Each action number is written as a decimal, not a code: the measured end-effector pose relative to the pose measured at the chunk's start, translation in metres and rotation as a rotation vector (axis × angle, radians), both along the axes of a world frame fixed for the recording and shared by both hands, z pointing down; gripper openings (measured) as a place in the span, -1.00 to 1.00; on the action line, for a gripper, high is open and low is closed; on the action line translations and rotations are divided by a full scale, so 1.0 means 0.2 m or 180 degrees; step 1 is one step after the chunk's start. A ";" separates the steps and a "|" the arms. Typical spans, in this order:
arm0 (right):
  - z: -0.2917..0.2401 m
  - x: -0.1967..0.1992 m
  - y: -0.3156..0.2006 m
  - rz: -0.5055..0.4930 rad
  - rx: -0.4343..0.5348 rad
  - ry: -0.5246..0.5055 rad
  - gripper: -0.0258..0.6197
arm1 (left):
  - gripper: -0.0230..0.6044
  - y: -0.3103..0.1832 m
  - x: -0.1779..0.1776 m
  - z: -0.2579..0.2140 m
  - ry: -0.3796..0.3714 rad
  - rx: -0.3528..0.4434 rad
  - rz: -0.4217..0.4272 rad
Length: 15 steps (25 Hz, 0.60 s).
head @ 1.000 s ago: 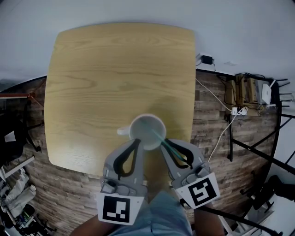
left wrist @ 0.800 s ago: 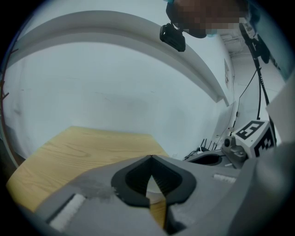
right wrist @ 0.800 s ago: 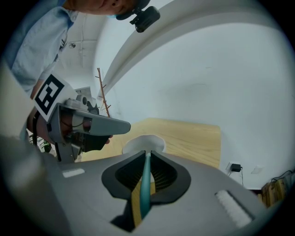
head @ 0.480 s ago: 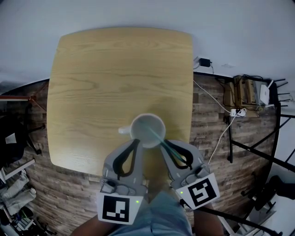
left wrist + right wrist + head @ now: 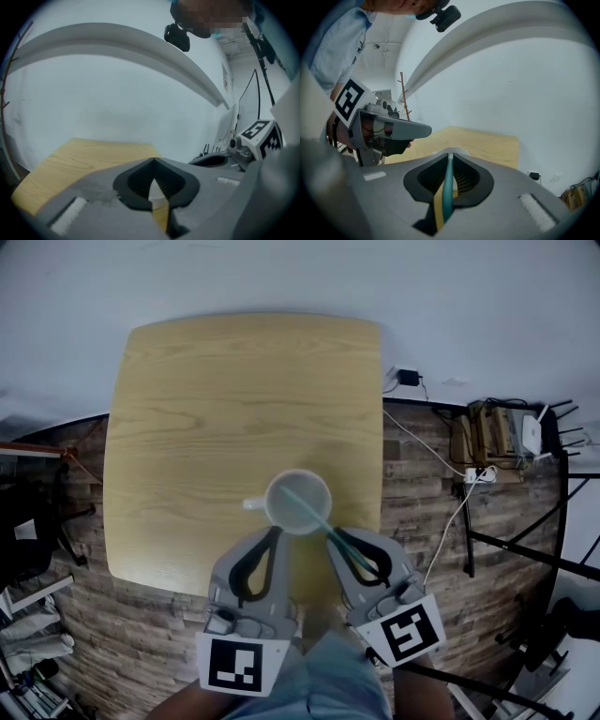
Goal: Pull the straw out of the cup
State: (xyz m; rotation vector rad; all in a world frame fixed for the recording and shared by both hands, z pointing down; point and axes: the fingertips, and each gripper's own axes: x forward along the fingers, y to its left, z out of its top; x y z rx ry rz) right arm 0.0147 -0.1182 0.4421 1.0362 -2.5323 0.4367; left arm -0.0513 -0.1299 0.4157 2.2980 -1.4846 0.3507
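Note:
A white cup (image 5: 305, 486) with a handle on its left stands near the front edge of the wooden table (image 5: 234, 390). A teal straw (image 5: 307, 506) slants out of it toward the lower right. My right gripper (image 5: 331, 532) is shut on the straw (image 5: 447, 187), just beyond the cup's rim; the straw runs back between its pads. My left gripper (image 5: 278, 529) sits at the cup's near side with its tips together (image 5: 153, 160). A sliver of the white cup (image 5: 154, 192) shows through the gap behind those tips.
The table's front and right edges lie close to the cup. Beyond them is wood-pattern floor, with a power strip and cables (image 5: 483, 465) on the right and black stand legs (image 5: 525, 549) further right. Clutter lines the left edge of the head view.
Both grippers have risen slightly beside the cup. The straw has come up with the right one, and more of it shows across the cup's mouth. The cup stays on the table.

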 end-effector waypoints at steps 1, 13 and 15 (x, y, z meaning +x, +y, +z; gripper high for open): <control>-0.01 0.00 0.01 0.0013 0.0015 -0.0001 -0.80 | -0.87 0.01 0.00 -0.01 -0.0002 0.0011 0.0001; -0.13 0.05 0.09 0.0115 0.0195 -0.0079 -0.80 | -0.87 0.10 0.02 -0.12 -0.0027 0.0194 0.0009; -0.16 0.06 0.10 0.0140 0.0218 -0.0123 -0.80 | -0.87 0.11 0.03 -0.15 -0.0032 0.0239 0.0008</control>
